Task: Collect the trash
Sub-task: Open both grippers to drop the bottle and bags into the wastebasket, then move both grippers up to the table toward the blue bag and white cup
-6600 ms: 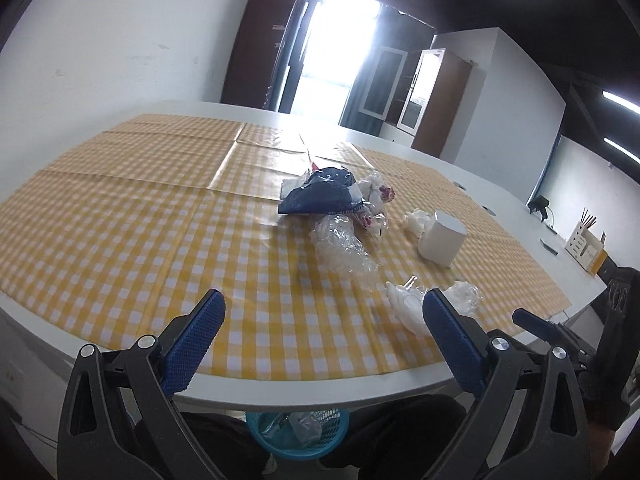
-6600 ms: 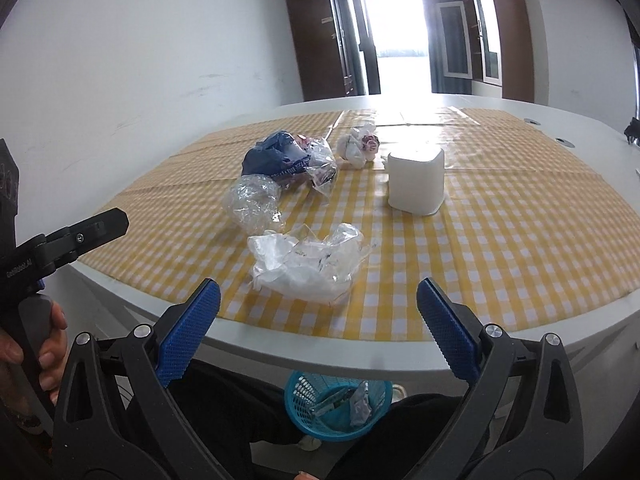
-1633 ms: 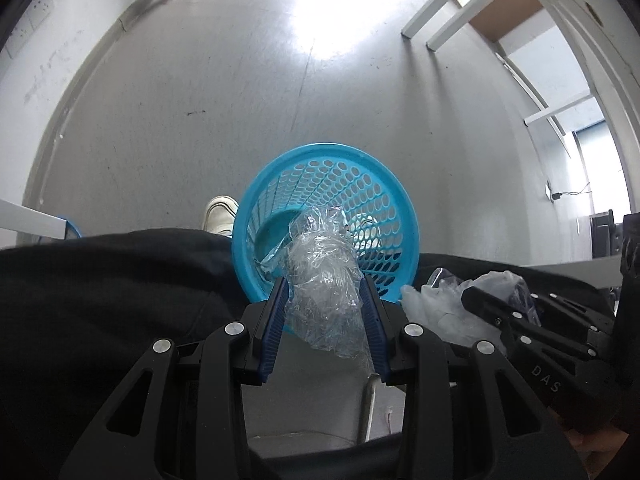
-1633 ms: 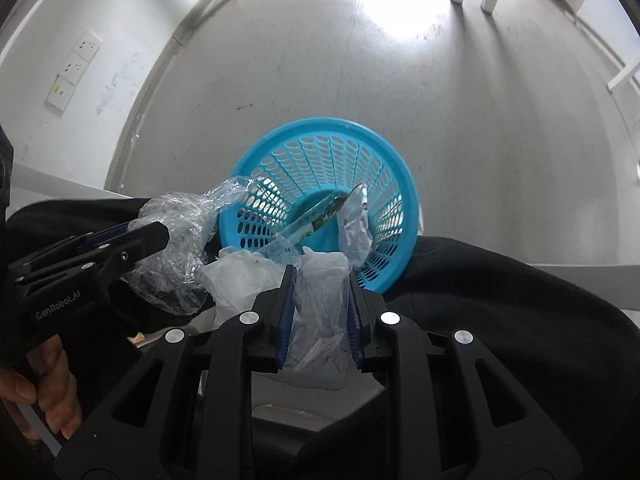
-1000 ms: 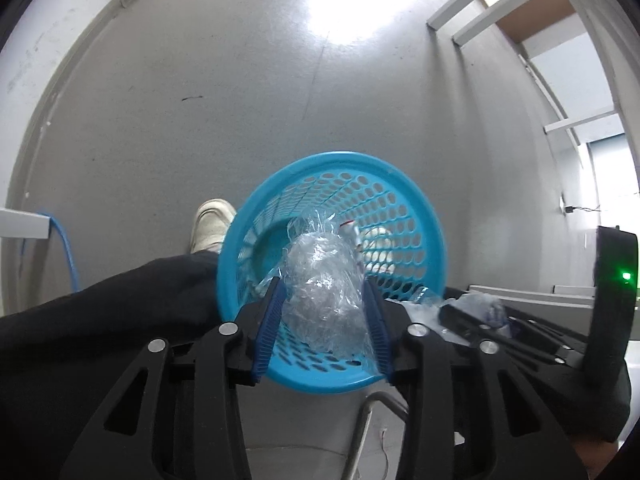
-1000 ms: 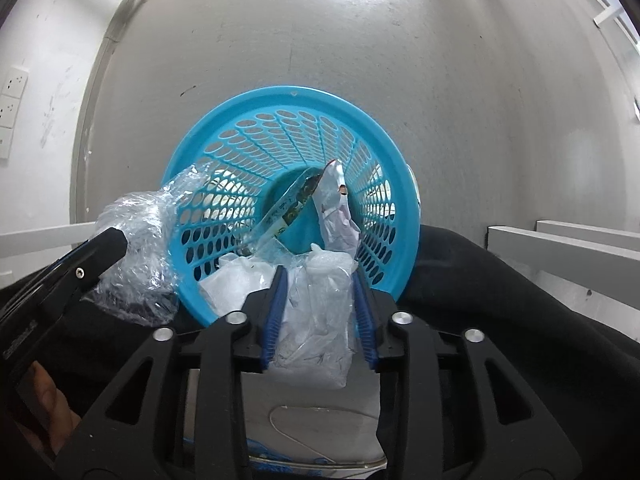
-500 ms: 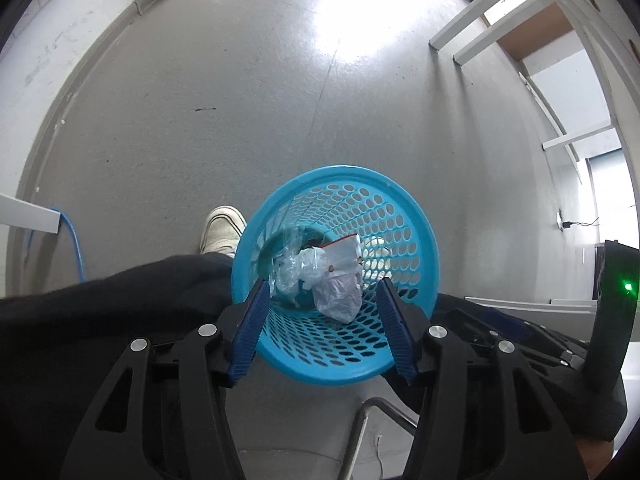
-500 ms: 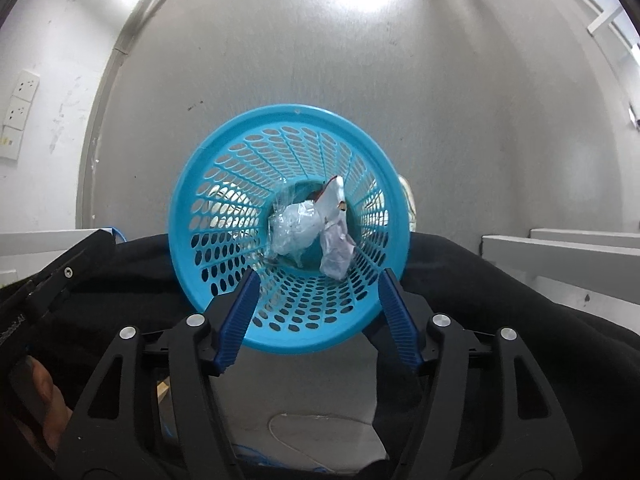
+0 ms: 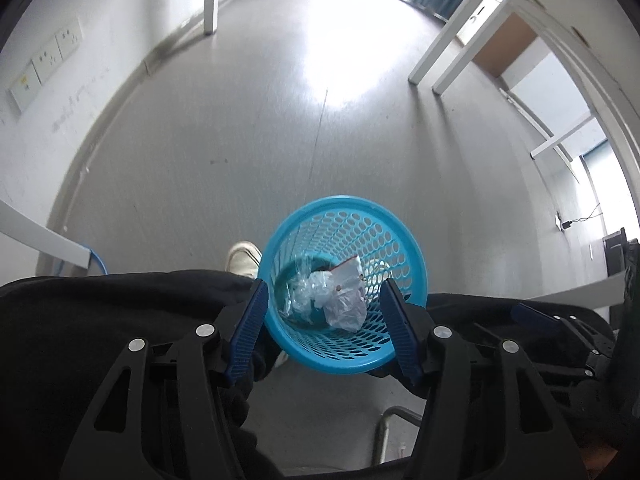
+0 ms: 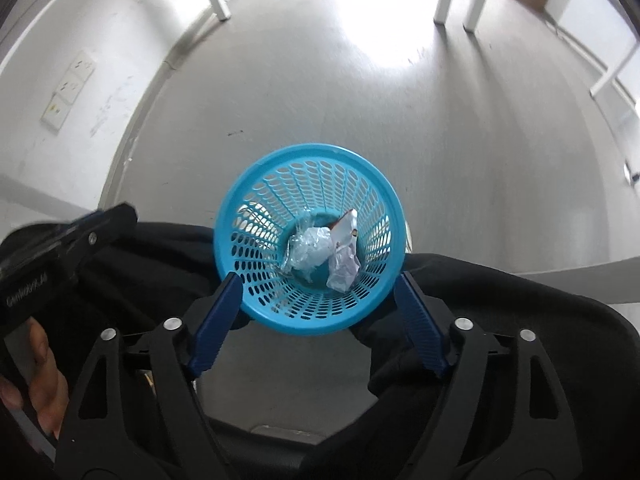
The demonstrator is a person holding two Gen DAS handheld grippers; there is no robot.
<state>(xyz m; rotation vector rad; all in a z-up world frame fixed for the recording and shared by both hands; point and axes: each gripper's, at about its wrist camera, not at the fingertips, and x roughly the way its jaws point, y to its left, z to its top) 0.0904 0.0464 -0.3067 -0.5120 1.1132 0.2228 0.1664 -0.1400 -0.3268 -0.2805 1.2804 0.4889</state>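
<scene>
**Two empty grippers above a blue basket holding plastic trash**

Both wrist cameras are looking steeply down at a round, bright blue basket (image 9: 344, 364) with perforated walls, standing on a pale grey floor (image 9: 248, 152) between the dark-trousered legs (image 9: 100, 320) of a seated person. A white shoe (image 9: 242, 258) is showing just beside the basket's left rim in the left view.

Inside the basket, at the bottom, crumpled clear plastic trash (image 9: 308, 290) is lying — a scrunched transparent wrapper next to a flatter, whitish packet (image 9: 348, 280) with a red-edged corner. The same two pieces are showing in the right view, the crumpled wrapper (image 10: 308, 254) to the left and the packet (image 10: 344, 258) leaning against it on the right.

The left gripper (image 9: 325, 328) is hanging over the basket with its blue-padded jaws parted and opening; nothing is between them. The right gripper (image 10: 320, 314) is likewise empty — its jaws are spreading wider, standing further apart than the left pair, framing the basket (image 10: 308, 320) below.

At the left edge of the right view, a hand (image 10: 38, 384) is gripping the handle of the left gripper.
</scene>
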